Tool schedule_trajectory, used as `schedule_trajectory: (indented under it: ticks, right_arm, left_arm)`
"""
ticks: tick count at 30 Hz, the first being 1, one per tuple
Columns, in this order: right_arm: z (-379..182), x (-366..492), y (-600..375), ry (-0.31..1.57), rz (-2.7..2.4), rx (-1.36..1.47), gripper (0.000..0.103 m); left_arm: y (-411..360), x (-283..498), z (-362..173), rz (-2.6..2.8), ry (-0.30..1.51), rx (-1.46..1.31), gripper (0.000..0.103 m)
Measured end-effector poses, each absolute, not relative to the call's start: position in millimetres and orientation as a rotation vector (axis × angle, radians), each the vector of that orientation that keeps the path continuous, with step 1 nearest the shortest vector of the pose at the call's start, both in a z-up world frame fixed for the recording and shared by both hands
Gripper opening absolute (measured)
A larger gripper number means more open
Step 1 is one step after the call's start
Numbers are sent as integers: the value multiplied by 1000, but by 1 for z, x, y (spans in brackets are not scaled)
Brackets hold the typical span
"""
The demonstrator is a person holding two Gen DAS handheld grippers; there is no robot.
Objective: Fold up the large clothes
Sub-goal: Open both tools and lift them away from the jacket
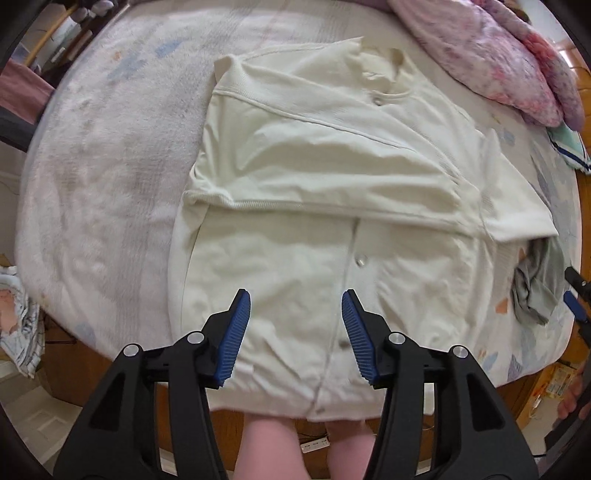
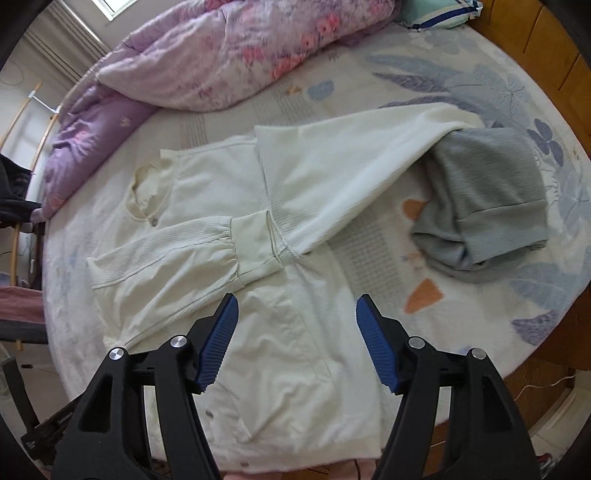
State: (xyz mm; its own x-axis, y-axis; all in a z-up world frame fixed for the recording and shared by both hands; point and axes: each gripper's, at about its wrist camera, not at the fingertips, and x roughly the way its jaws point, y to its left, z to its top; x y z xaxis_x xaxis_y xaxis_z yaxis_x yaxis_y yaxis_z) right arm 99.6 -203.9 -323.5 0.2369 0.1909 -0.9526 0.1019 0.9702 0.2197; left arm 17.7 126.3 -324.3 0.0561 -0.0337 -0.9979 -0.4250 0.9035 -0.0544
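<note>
A cream button-front cardigan (image 1: 314,155) lies flat on the bed, collar away from me; it also shows in the right wrist view (image 2: 295,332). One sleeve (image 2: 177,258) is folded across the chest. The other sleeve (image 2: 351,162) stretches out to the right, its end over a grey garment. My left gripper (image 1: 295,328) is open and empty above the cardigan's lower front near the button placket. My right gripper (image 2: 295,339) is open and empty above the cardigan's lower right side. Part of the right gripper shows at the right edge of the left wrist view (image 1: 574,299).
A grey garment (image 2: 487,199) lies bunched on the right of the bed. A pink and purple floral quilt (image 2: 229,55) lies along the far side. A teal pillow (image 2: 436,14) sits at the far right corner. The wooden bed frame (image 2: 535,48) borders the leaf-patterned sheet (image 2: 461,92).
</note>
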Motion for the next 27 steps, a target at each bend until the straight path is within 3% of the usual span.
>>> schedule_trajectory:
  ticks: [7, 15, 27]
  right_arm:
    - [-255, 72, -250, 1278, 104, 194, 65]
    - [-208, 48, -324, 1241, -32, 258, 71]
    - [-176, 40, -401, 1144, -266, 472, 74]
  left_arm:
    - [82, -10, -250, 357, 1425, -361, 53]
    - [35, 12, -178, 262, 1319, -283, 58]
    - [-37, 112, -174, 8, 1335, -140, 58]
